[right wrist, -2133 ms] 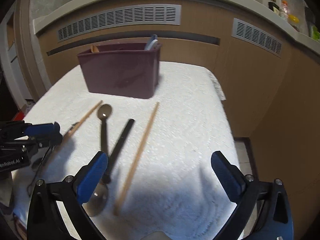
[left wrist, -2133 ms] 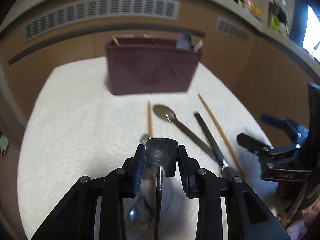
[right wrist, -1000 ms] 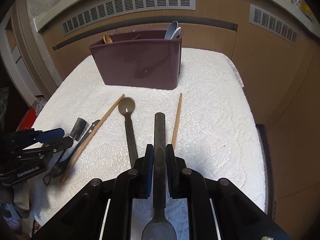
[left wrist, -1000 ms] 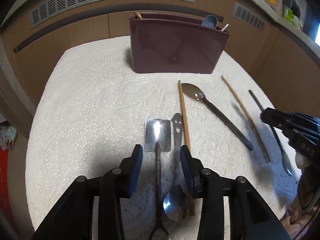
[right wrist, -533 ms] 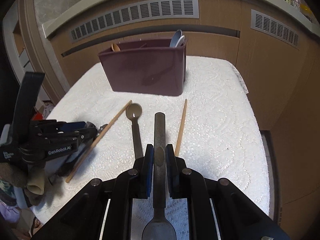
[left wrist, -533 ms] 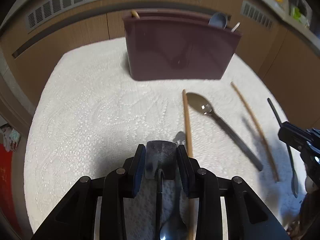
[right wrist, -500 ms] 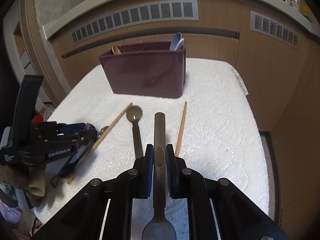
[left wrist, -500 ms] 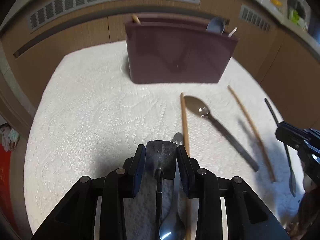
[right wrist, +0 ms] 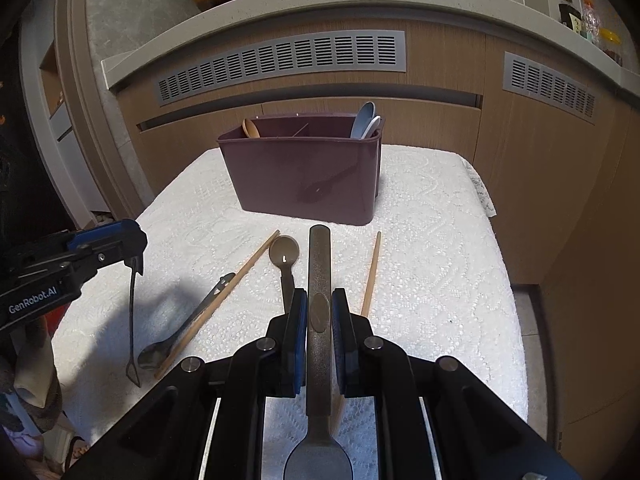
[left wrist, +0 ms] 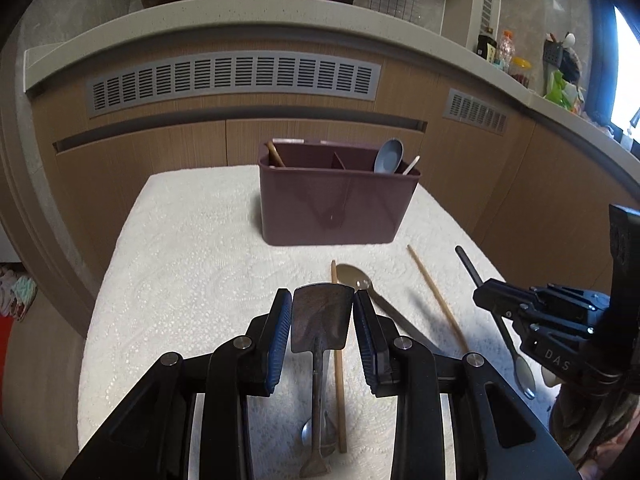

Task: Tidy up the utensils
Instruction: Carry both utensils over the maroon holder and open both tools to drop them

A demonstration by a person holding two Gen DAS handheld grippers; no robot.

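left gripper [left wrist: 322, 320] clamping shovel-shaped spoon [left wrist: 320, 320], right gripper [right wrist: 319, 312] clamping metal spoon [right wrist: 319, 280]

One maroon caddy [right wrist: 304, 176] stands on the white cloth [right wrist: 432, 248]. In front of the caddy lie two wooden chopsticks [right wrist: 372, 268] [right wrist: 224, 300], one dark spoon [right wrist: 285, 256] and one smiley-handled spoon [right wrist: 184, 332]. Two utensils are held up off the cloth: one shovel-shaped spoon [left wrist: 320, 320] and one dark-handled spoon [right wrist: 319, 280]. Inside the caddy, one wooden spoon [right wrist: 251, 128] sits at its left end and two pale spoons [right wrist: 365, 118] at its right end.
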